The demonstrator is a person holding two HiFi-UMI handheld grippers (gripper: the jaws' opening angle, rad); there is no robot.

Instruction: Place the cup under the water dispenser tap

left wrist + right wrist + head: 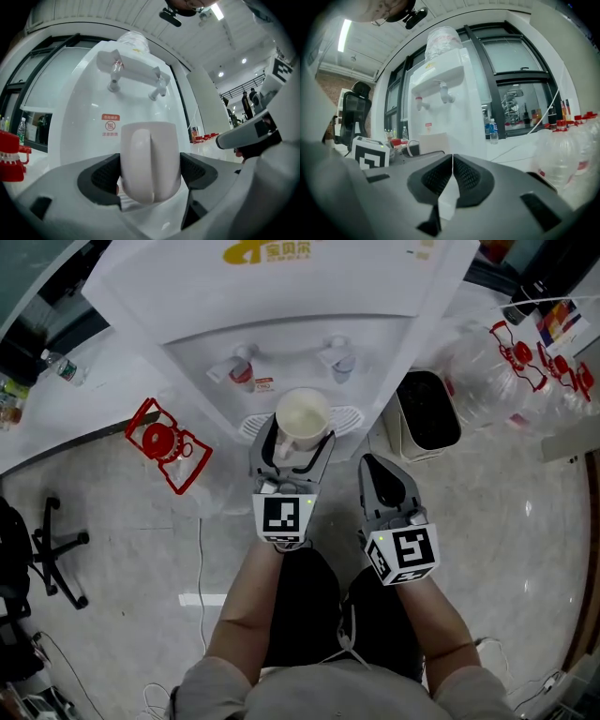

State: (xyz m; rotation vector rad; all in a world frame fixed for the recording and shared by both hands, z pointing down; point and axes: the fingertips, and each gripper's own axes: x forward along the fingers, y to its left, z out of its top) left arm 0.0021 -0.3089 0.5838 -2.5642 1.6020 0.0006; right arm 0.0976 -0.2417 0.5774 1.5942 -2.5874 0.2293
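Care in the last approach is, by judgement, what the step in hand asks for. The cream-white cup [302,416] is held in front of the tall white water dispenser [281,315], but it is not yet set down. From the head view the cup is seen before the dispenser's recess, about between the red-marked tap [239,369] and the plain white tap [337,360], and over the white slotted drip tray [352,416]. Whether its mouth lies straight below either spout cannot be told, and the task does not name a tap.

To do the step well, the cup should be kept upright and brought sideways until its mouth is under the chosen spout. It should then be lowered until its bottom rests flat on the drip tray. Only after that should the jaws be released, so that the cup is not tipped or dropped. The handle should also be kept clear of the dispenser's wall.

The left hand-held gripper [150,174] is held level and pointed straight at the dispenser, with the forearm stretched forward. Its jaws stand wide apart and the dark pads are pressed on both sides of the cup's body. The handle is turned back, away from the dispenser.

The right hand-held gripper [452,177] is held just beside the left one, toward the dispenser's right side, and is tilted slightly downward. Its jaws are brought together and nothing is held between them.
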